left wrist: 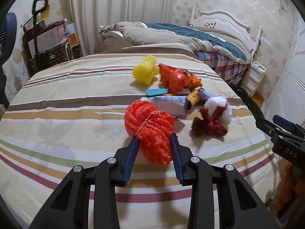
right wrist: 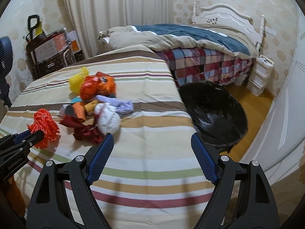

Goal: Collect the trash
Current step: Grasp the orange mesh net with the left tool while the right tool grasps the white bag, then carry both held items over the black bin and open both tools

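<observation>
Your left gripper (left wrist: 154, 136) is clamped on the lower part of the orange net (left wrist: 150, 126), held just above the striped bed (left wrist: 57, 114); judging by its foam mesh, it's light, soft and squashy, so grip the bunched middle, not loose loops. Its long axis runs from your fingers toward 11 o'clock, fat coil end pointing away. Your right gripper (right wrist: 150, 139) is wide open and holds nothing. At 1 o'clock from it, beside the bed, sits the black bin (right wrist: 215, 112). Farther, at 12 to 1 o'clock from the net, lies the remaining trash (left wrist: 177, 93).
</observation>
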Demonstrator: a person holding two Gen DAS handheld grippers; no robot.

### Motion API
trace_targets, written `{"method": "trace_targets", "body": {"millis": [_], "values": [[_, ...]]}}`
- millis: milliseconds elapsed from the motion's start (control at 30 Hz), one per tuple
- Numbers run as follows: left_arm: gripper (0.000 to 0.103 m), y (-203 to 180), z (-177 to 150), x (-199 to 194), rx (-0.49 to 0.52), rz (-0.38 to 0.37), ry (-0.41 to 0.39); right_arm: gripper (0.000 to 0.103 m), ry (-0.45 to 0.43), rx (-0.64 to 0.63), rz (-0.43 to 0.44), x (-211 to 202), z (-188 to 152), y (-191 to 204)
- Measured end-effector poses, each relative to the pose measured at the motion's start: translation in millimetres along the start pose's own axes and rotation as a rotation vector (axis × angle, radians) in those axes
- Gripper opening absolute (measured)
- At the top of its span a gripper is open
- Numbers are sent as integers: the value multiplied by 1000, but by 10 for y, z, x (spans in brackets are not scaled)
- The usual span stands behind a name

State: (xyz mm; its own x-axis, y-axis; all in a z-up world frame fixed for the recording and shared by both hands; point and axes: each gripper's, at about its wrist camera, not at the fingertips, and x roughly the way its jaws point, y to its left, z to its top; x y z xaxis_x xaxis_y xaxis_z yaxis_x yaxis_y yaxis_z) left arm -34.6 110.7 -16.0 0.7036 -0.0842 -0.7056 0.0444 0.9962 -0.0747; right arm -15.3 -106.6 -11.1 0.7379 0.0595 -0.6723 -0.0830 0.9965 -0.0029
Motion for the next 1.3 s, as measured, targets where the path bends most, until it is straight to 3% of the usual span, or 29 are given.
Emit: {"method": "trace_targets", "body": {"millis": [67, 233, 500, 567, 667, 733, 1067, 1300], "values": [[36, 46, -14, -40, -6, 20, -17, 80, -4, -14, 11, 33, 28, 82], [36, 255, 7, -60, -39, 67, -36, 62, 11, -48, 24, 191, 122, 223], [36, 446, 39, 27, -83, 85, -29, 60, 73, -59, 73, 447, 135, 392], [36, 467, 27, 29, -87, 82, -28, 54, 80, -68, 73, 497, 132, 416], [36, 472, 17, 27, -89, 78, -26, 39, 103, -50, 140, 571, 142, 426], [36, 469, 24, 34, -89, 78, -26, 26, 110, -51, 173, 583, 150, 442], [36, 360, 4, 19, -77, 66, -31, 24, 87, -44, 183, 430, 144, 384], [35, 236, 35, -29, -57, 51, -48, 24, 58, -17, 142, 310, 122, 183]]}}
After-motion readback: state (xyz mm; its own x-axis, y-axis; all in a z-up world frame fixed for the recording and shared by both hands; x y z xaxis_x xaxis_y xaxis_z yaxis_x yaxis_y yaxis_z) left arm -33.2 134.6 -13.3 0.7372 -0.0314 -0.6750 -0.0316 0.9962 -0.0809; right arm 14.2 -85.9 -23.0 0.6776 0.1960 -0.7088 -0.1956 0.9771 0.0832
